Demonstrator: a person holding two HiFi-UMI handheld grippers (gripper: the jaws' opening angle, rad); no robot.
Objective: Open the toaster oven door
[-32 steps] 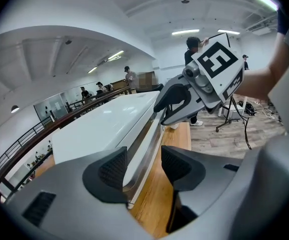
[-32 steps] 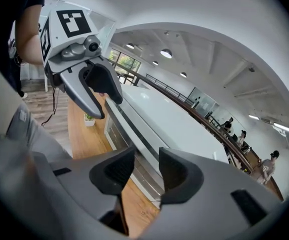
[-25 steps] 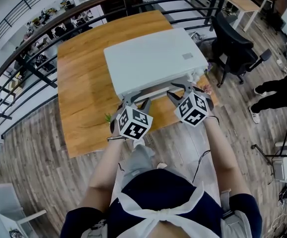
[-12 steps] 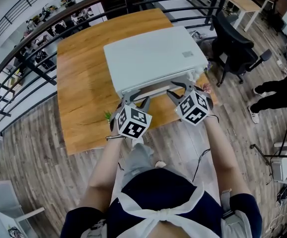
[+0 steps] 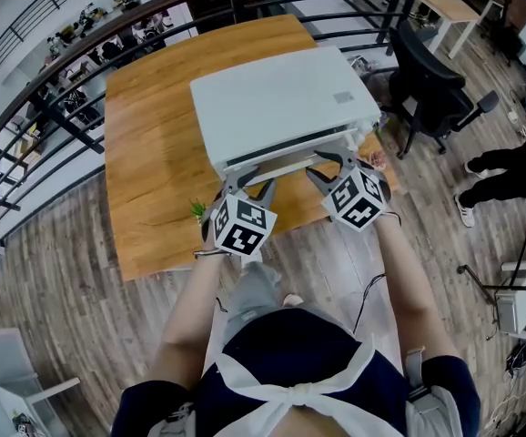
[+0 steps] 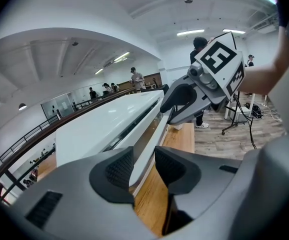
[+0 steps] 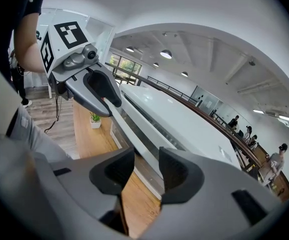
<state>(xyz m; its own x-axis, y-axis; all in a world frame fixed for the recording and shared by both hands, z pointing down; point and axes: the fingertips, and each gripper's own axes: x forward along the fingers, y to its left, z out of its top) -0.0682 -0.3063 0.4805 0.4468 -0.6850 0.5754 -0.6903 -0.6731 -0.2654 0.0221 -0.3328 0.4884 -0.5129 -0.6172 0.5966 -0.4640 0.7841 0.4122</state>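
A white toaster oven (image 5: 281,103) stands on a wooden table (image 5: 149,144), its front facing me. Its door handle (image 5: 286,169), a long white bar, runs along the front. My left gripper (image 5: 245,180) grips the bar's left part and my right gripper (image 5: 331,164) its right part. In the left gripper view the bar (image 6: 149,139) passes between the pads of the left gripper (image 6: 144,166). The right gripper (image 7: 147,169) closes on the same bar (image 7: 134,139) in its own view. A dark gap (image 5: 281,149) shows between the door's top edge and the oven body.
A tiny potted plant (image 5: 197,213) sits on the table just left of my left gripper. A black railing (image 5: 63,126) curves behind the table. A black office chair (image 5: 431,85) stands to the right, and a person's legs (image 5: 509,167) show at the far right.
A dark gap has opened along the door's top edge; the door has tipped slightly toward me. Both grippers stay on the handle, barely shifted.
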